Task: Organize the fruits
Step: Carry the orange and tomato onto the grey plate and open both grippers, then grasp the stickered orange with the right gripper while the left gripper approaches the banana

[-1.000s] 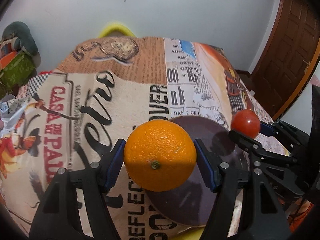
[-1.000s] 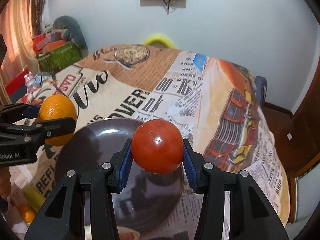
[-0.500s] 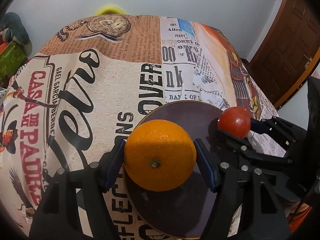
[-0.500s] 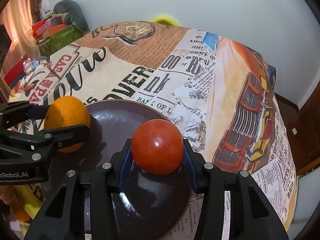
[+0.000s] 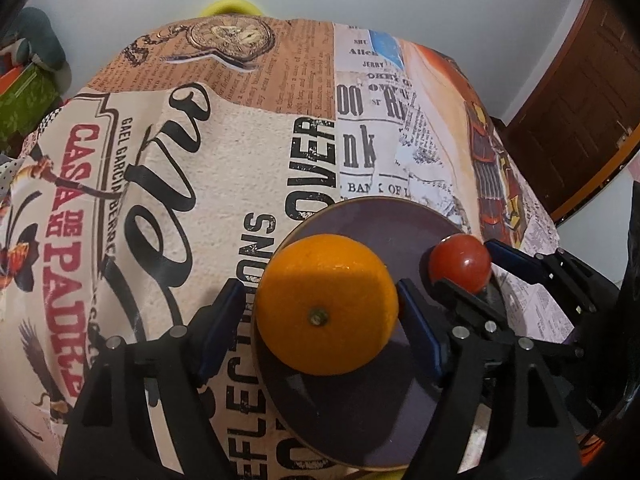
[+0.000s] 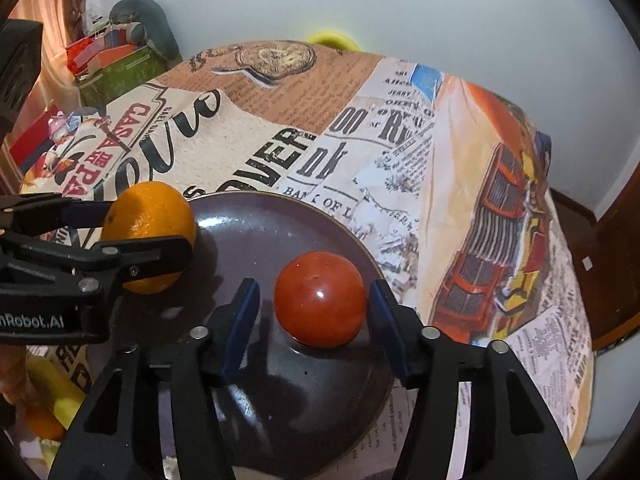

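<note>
Pale walls close the room behind a table draped in a tablecloth (image 5: 224,184) printed with newspaper columns, a pocket watch, big black lettering and an orange vintage car; its weave looks coarse and matte. A brown panelled door (image 5: 576,112) curves in at the right edge of the left wrist view, cut off by the lens. Cluttered boxes and a grey stuffed shape sit blurred at the far left, hard to identify. A yellow rounded chair back (image 6: 330,39) peeks over the far table edge, mostly hidden.

On the near part of the cloth lies a round, glossy dark-brown plate (image 6: 280,224), its near rim cut off by the gripper bodies. The left gripper (image 5: 322,316) has just been widening its jaws; the dimpled orange (image 5: 326,306) sits between them on the plate's left side, narrow gaps showing at both blue pads. The right gripper (image 6: 314,312) has likewise been spreading, and the smooth, shiny tomato (image 6: 320,304) rests released on the plate, clear of both pads.
</note>
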### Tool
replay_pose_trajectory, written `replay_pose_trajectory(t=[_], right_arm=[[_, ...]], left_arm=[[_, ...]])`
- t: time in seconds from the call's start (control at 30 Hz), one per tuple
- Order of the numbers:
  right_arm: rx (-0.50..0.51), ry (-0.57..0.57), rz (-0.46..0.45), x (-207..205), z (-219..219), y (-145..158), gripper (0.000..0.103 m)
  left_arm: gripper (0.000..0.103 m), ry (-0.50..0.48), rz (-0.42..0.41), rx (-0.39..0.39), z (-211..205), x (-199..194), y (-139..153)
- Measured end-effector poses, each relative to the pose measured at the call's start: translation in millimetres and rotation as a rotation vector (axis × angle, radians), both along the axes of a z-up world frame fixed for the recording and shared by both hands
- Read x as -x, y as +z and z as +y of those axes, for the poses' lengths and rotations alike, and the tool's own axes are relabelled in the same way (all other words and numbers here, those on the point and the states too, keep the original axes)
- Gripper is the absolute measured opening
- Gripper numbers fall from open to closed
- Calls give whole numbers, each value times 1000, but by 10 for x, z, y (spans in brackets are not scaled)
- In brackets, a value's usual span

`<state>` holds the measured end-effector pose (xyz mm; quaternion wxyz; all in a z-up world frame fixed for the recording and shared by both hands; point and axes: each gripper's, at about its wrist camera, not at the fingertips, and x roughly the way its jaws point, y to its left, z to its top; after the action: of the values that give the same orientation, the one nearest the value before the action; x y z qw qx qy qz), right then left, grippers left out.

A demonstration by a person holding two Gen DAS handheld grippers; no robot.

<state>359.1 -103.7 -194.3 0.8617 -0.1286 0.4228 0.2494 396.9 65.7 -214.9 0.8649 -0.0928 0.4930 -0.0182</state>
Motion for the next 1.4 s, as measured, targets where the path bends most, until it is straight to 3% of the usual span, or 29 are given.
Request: replay_pose_trajectory(t=[0.13,0.33,0.7,1.03,1.4], right_arm=[[-2,-5,-26,101,-47,124,54],[-24,-20,-69,293,-151,378,55],[-66,-31,-136,882,-326,747,56],[-86,-38,-143,1470,-479,781,62],[-79,19,-64,1893,-337,430,64]], left_arm=[[87,14,-50,-14,-5,108,183],[87,31,-98,-20,32,330,467],[87,28,-180,-100,-25,1064,882],[90,35,-178,-88,-150,1703,846],[91,65,-116,-90,-132,2163,489]])
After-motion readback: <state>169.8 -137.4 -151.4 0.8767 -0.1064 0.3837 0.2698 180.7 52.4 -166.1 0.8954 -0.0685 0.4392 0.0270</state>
